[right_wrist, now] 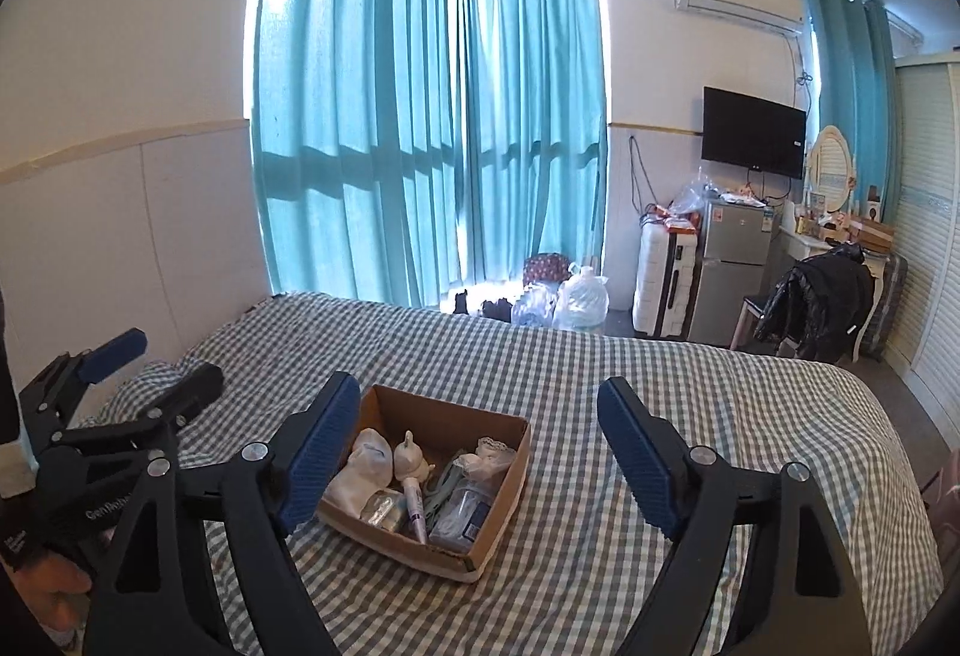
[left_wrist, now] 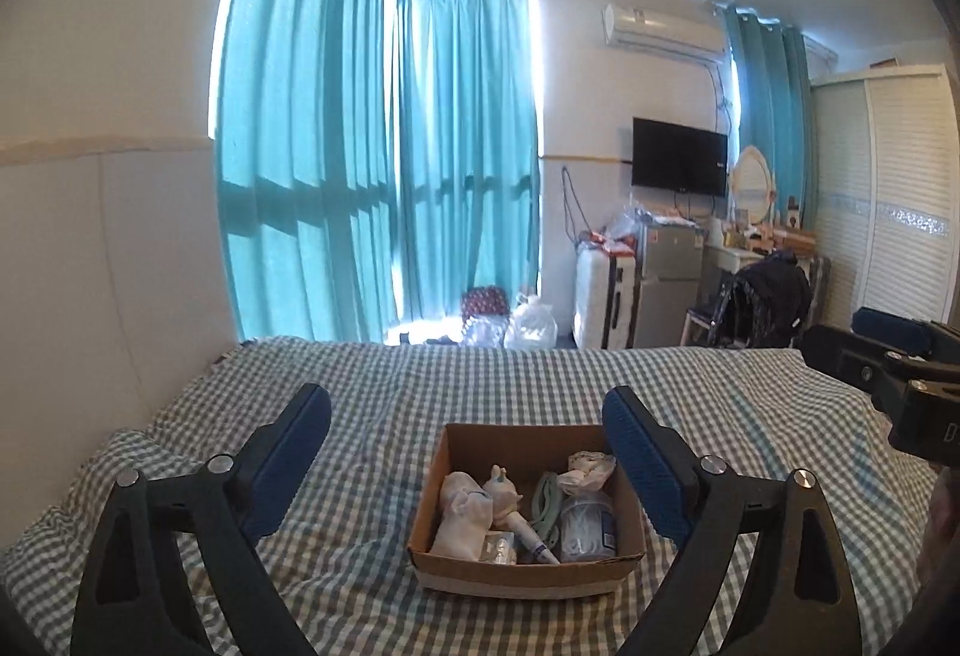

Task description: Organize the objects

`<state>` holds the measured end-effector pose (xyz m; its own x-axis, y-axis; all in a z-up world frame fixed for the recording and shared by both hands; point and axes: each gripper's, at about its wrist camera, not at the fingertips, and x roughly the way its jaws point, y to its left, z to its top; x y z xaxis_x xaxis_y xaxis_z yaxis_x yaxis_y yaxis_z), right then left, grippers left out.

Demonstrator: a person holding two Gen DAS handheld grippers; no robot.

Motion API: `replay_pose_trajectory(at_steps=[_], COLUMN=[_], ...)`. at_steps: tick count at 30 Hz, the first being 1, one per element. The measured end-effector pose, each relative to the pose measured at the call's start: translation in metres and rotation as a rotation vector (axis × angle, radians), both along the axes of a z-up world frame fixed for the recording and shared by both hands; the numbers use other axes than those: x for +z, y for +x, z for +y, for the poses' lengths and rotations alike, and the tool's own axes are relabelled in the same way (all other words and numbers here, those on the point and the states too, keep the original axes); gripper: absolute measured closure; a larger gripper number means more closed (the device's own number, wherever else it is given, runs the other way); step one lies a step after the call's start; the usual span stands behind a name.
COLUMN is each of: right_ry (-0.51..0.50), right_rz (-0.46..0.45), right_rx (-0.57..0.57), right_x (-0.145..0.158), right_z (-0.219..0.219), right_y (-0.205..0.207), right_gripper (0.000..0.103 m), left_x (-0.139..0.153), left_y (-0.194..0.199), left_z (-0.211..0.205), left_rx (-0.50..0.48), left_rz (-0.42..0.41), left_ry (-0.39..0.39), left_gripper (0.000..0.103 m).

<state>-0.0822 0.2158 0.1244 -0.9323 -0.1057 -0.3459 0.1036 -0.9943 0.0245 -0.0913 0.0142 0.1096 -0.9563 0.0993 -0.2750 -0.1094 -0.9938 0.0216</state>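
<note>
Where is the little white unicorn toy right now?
The unicorn toy stands inside the cardboard box on the checked bed, between the white socks and the green cord, in both views.

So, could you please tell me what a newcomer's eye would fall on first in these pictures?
Probably the teal curtains, glowing with daylight across the far wall. Next, the open cardboard box of small items on the checked bed. The left gripper frames it with jaws wide apart, and the right gripper hovers open, the box behind its left finger.
</note>
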Motion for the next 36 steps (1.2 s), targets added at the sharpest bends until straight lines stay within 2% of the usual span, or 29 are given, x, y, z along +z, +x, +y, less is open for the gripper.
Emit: replay_pose_trajectory(at_steps=[3,5,7,9,13,16,20,23,25,30,36], right_ry=[-0.02,-0.037,-0.056,-0.056,-0.026,-0.017,-0.027,-0.011,-0.006,-0.017,-0.002], right_rz=[0.034,0.063,0.093,0.095,0.09,0.061,0.014,-0.004,-0.021,-0.027,-0.038], right_rx=[-0.028,-0.045,-0.044,-0.041,-0.06,-0.073,-0.092,-0.122,-0.135,-0.147,-0.146], right_x=[0.001,0.001,-0.003,-0.009,-0.033,-0.064,-0.103,-0.121,-0.127,-0.129,-0.129], right_z=[0.007,0.01,0.012,0.009,0.006,0.009,0.014,0.016,0.017,0.019,0.014], right_y=[0.024,0.039,0.051,0.055,0.058,0.052,0.049,0.049,0.046,0.044,0.041], right_gripper=[0.019,0.013,0.004,0.0,0.0,0.0,0.0,0.0,0.0,0.0,0.0], left_x=[0.005,0.003,-0.002,-0.008,-0.029,-0.046,-0.07,-0.08,-0.083,-0.096,-0.104], left_y=[0.019,0.03,0.036,0.044,0.055,0.06,0.064,0.066,0.066,0.062,0.059], left_z=[-0.004,-0.007,-0.007,-0.004,0.001,0.002,0.006,0.006,0.004,-0.007,-0.009], left_rx=[0.011,0.008,0.013,0.022,0.029,0.072,0.068,0.121,0.121,0.106,0.101], left_rz=[0.042,0.032,0.022,0.026,0.01,0.002,-0.005,0.028,0.033,-0.022,-0.061], left_ry=[0.008,0.018,0.021,0.014,-0.024,-0.038,-0.049,-0.101,-0.107,-0.052,-0.047], left_gripper=[0.0,0.0,0.0,0.0,0.0,0.0,0.0,0.0,0.0,0.0,0.0])
